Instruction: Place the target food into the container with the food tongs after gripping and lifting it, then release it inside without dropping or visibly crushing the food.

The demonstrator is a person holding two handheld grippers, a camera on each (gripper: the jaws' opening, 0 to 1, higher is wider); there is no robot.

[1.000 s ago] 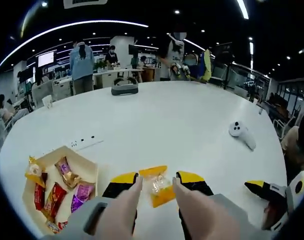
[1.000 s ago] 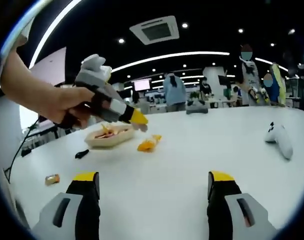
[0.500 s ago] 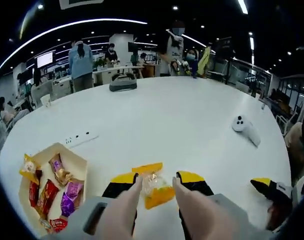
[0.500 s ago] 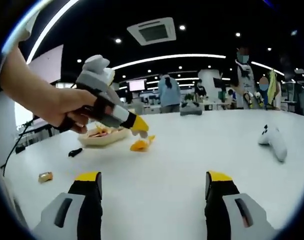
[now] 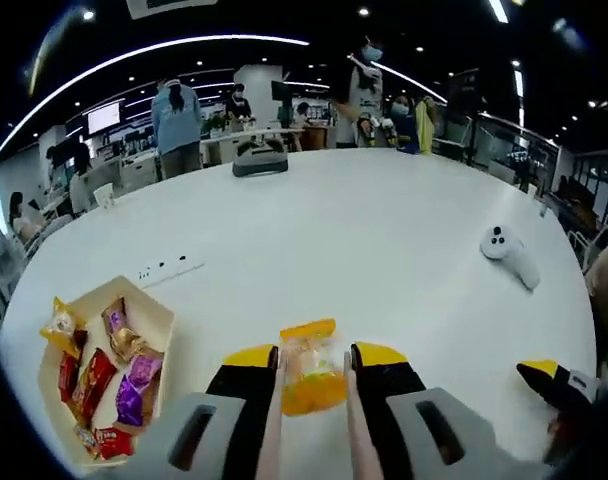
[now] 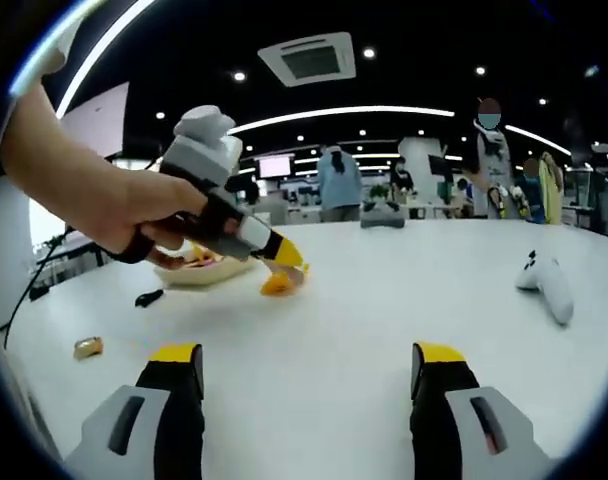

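Left tool, tongs clamped on an orange snack packet, beside the snack tray; right tool hangs spread above the table.

We see an orange-yellow snack packet with a clear middle, on a white bench. The beige container holds red, purple and yellow wrappers. Our left gripper is grey and black with yellow-tipped jaws. A white controller lies far right.
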